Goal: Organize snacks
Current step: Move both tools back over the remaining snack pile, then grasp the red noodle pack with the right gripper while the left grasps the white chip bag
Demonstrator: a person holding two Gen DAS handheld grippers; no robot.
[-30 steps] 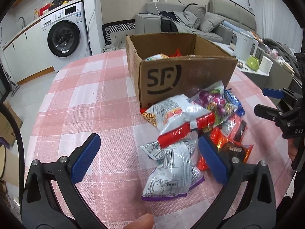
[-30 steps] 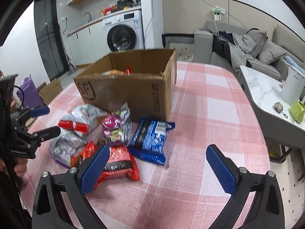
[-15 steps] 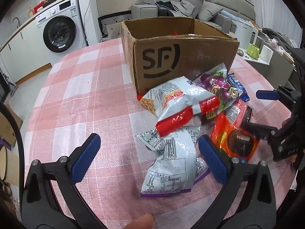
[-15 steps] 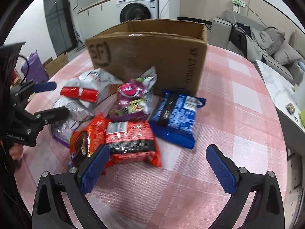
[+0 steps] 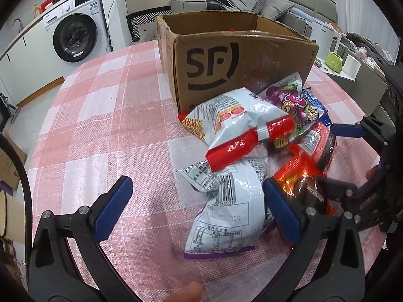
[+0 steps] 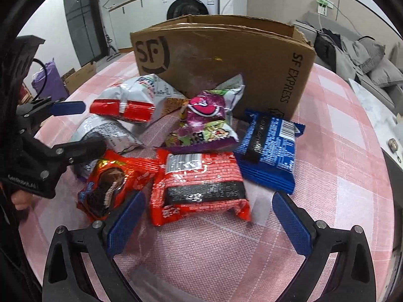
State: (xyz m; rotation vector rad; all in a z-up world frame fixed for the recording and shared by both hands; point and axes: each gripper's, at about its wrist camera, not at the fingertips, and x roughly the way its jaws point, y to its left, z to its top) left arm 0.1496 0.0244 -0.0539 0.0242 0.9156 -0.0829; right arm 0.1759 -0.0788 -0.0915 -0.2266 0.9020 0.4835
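Red packet (image 6: 199,183) now sits between the lowered right gripper's (image 6: 209,222) wide jaws; left gripper (image 5: 194,210), equally wide, nears the silver bag (image 5: 226,211).

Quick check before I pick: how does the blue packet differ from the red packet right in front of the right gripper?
The blue packet lies by the cardboard box corner, off to the side of the right gripper; the red packet lies centred between its open fingers. The blue one lies alone on the tablecloth; the red one sits beside an orange pack, apparently touching. Both lie flat, barcode side up, outside the box.
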